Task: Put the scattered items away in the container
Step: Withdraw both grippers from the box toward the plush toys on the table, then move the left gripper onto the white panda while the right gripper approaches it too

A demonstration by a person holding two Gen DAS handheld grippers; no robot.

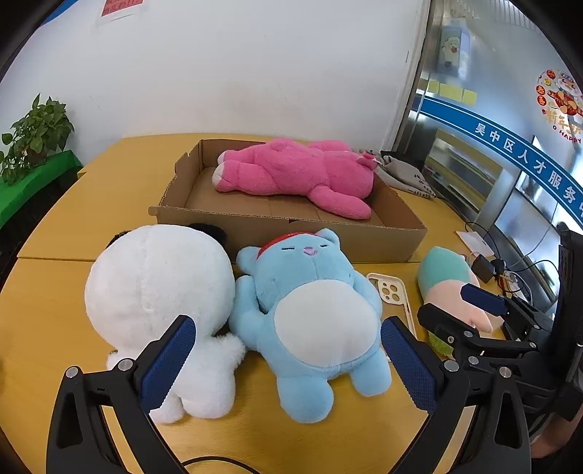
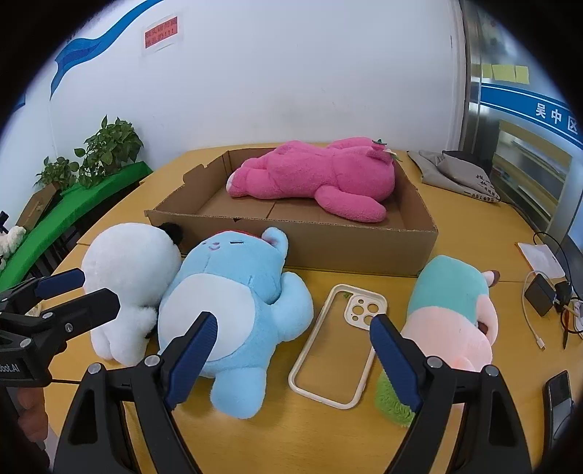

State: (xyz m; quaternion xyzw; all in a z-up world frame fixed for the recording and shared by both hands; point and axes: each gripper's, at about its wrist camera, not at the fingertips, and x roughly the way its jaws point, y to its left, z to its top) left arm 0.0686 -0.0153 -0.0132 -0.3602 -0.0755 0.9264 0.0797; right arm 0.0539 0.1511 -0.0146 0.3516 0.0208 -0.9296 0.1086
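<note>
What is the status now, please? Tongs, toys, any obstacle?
Left tongs open over blue bear plush; right tongs open over phone case. Pink plush already in cardboard box. Nothing blocking.

The blue band point(image 1: 517, 153) across the glass partition reads 吴中区人才服务. A festive sticker point(image 1: 561, 102) on the glass shows "HAPPY". The left gripper's body point(image 2: 11, 366) bears "bot.AI". Red characters on the wall notice point(image 2: 161, 32) are too blurred to read.
</note>
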